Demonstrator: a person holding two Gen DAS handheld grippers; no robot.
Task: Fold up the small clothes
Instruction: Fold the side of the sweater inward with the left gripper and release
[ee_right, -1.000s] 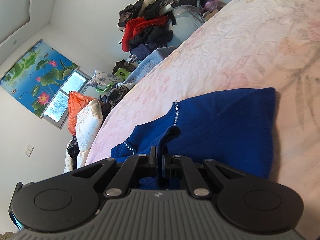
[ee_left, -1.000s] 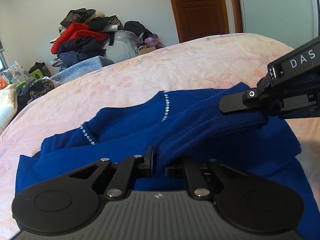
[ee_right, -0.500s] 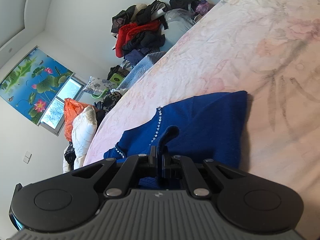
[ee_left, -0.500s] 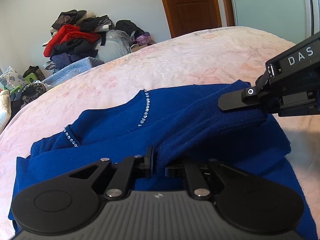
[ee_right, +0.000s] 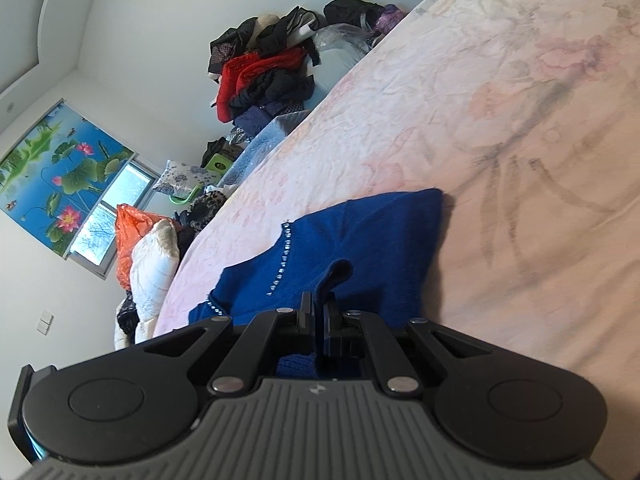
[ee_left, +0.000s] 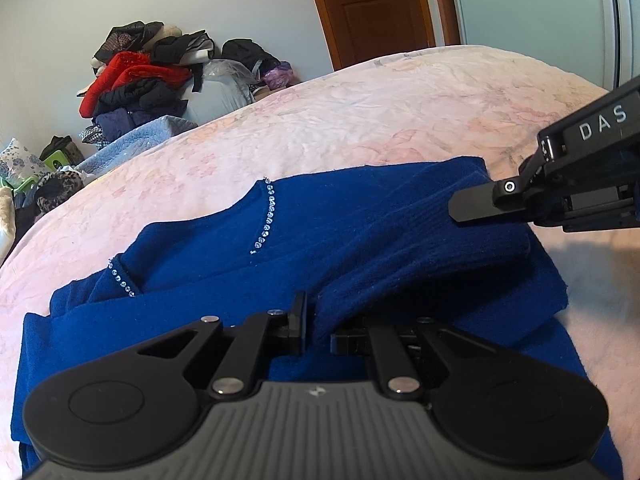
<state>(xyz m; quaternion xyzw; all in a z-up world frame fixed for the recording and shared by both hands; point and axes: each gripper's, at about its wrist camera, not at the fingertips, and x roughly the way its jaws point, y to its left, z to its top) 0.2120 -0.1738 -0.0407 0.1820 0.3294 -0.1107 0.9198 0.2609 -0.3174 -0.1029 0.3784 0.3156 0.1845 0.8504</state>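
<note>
A royal-blue knit sweater (ee_left: 360, 236) with a rhinestone-trimmed neckline lies on the pink floral bedspread (ee_left: 360, 120). My left gripper (ee_left: 318, 330) is shut on a fold of the blue fabric at the near edge. A lifted band of sweater runs from it to my right gripper (ee_left: 460, 208), which comes in from the right and pinches the other end. In the right wrist view my right gripper (ee_right: 319, 312) is shut on a tuft of the sweater (ee_right: 360, 240), which spreads flat ahead of it on the bedspread (ee_right: 500, 120).
A heap of red, black and grey clothes (ee_left: 152, 80) is piled against the far wall, with a wooden door (ee_left: 372, 8) to its right. Pillows and an orange bag (ee_right: 140, 248) sit below a window with a lotus-print blind (ee_right: 52, 184).
Both grippers have sunk a little toward the bed with the held fold. The far edge of the sweater now sits lower and nearer in both views.
</note>
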